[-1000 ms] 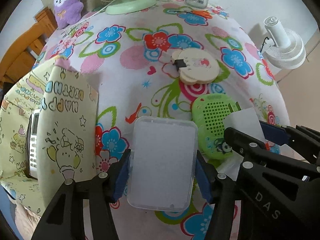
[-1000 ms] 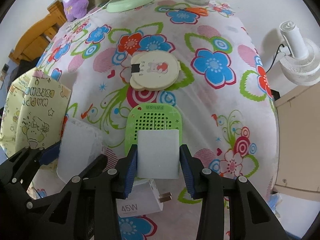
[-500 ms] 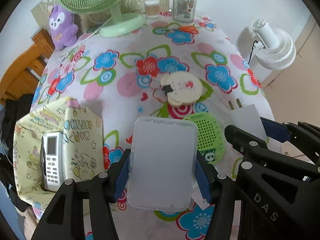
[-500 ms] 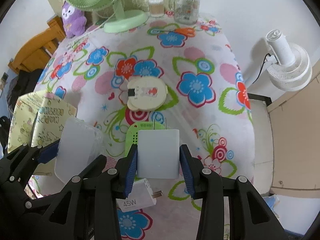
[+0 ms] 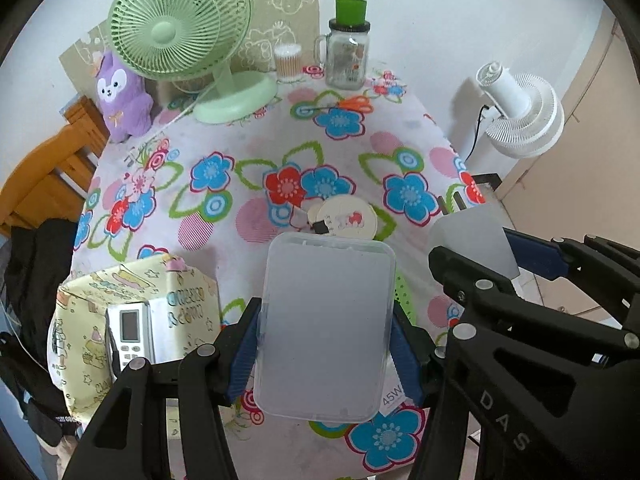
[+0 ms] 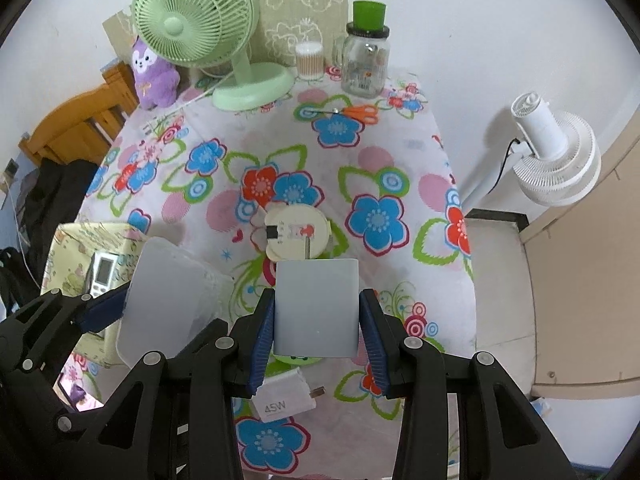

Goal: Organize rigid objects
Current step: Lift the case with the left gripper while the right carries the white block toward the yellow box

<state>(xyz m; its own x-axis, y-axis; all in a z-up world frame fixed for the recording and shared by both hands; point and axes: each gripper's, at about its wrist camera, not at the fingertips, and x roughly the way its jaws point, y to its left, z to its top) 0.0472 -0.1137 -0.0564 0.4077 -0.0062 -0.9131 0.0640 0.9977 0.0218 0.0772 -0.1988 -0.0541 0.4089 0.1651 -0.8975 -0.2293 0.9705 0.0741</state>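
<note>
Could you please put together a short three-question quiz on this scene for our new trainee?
1. True or false: the left gripper holds the clear plastic box between its jaws.
2. What does the right gripper grip: (a) scissors, (b) white charger, (c) jar?
3. What sits inside the yellow paper bag?

Key: 1 true; 2 b, the white charger; 3 a white remote control.
</note>
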